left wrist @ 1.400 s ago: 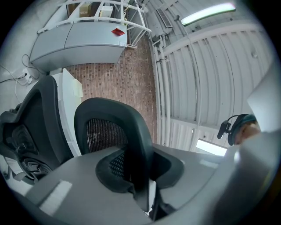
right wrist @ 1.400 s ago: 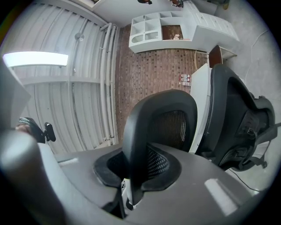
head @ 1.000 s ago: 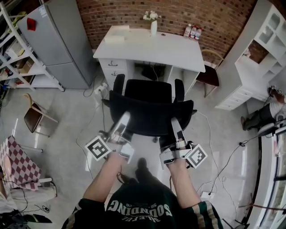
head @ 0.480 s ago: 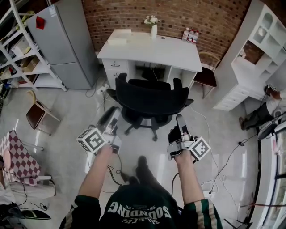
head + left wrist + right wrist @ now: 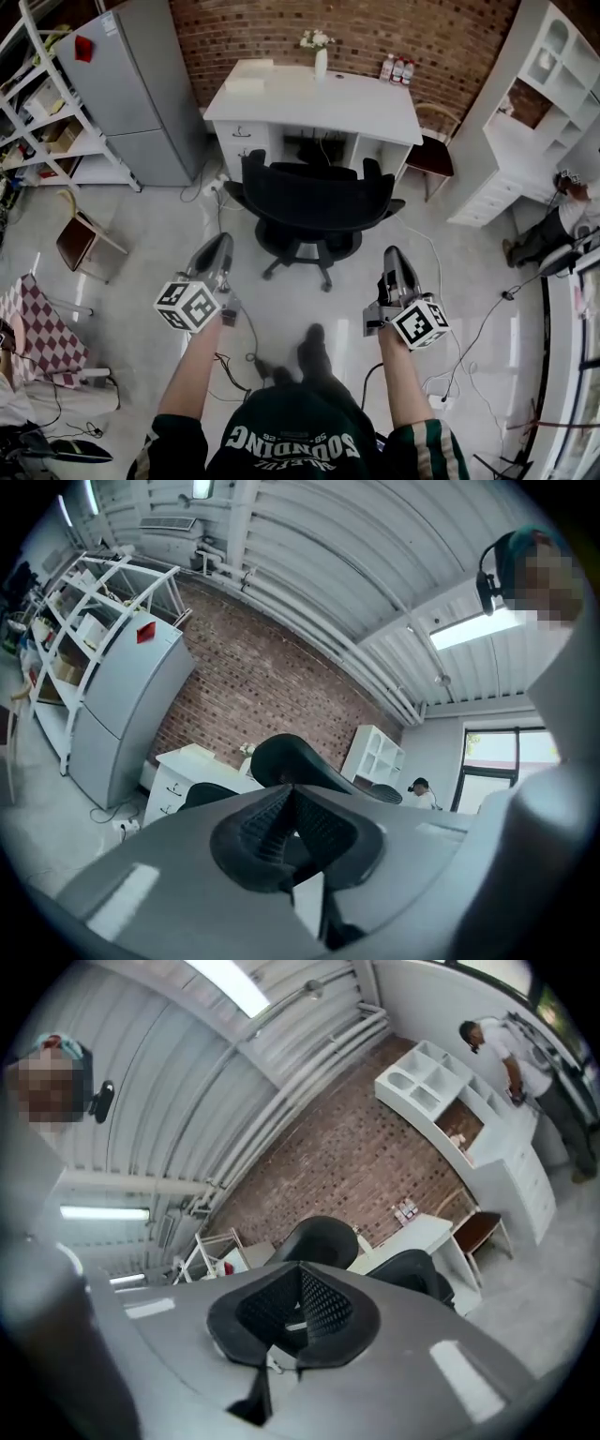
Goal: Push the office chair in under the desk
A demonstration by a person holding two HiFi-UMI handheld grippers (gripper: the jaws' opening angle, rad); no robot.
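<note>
The office chair (image 5: pixel 314 202) stands just in front of the desk (image 5: pixel 309 105), its backrest broadside on the side away from the desk; the left gripper (image 5: pixel 220 244) and right gripper (image 5: pixel 392 255), jaws together and empty, hang farther from the desk, clear of the backrest, about equally near.

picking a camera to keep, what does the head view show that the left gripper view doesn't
Only the head view: the person's forearms, a checked cloth and the office chair's wheeled base. Only the left gripper view: the ceiling light and the left gripper's jaws up close, just closed on nothing. Both: the chair, white desk, grey fridge and brick wall.
</note>
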